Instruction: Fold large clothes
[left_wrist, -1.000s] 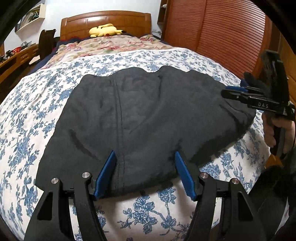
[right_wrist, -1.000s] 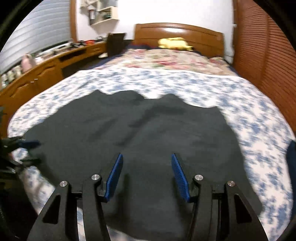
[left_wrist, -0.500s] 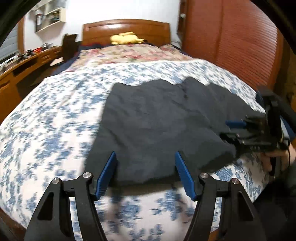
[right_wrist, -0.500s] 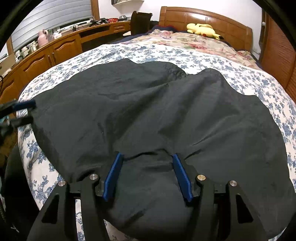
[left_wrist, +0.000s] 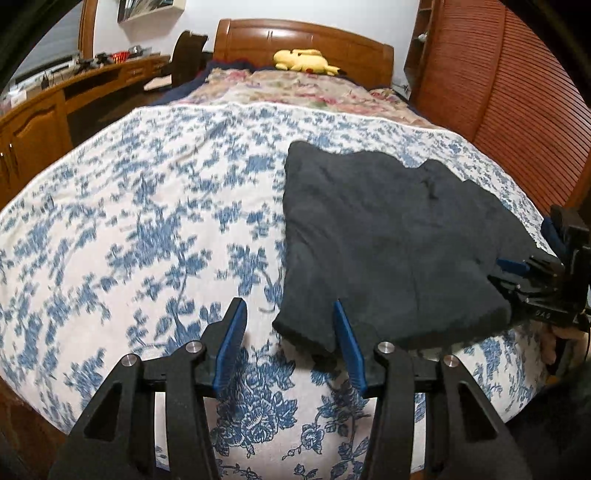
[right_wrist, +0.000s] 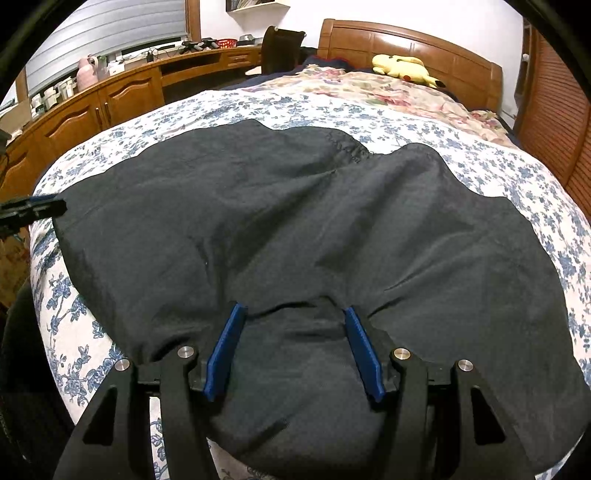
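Both the left gripper (left_wrist: 288, 339) and the right gripper (right_wrist: 293, 343) are wide open, holding nothing; each should close firmly on the garment's (right_wrist: 295, 229) near edge.

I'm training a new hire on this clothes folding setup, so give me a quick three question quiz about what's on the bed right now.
1. True or false: the left gripper is shut on the dark garment.
2. Which item lies by the headboard? A) yellow plush toy B) red pillow C) open laptop
3. Fill in: the bedspread under the garment is white with a ___ floral print.

Key:
1. False; its jaws stand open at the garment's near corner.
2. A, the yellow plush toy.
3. Blue.
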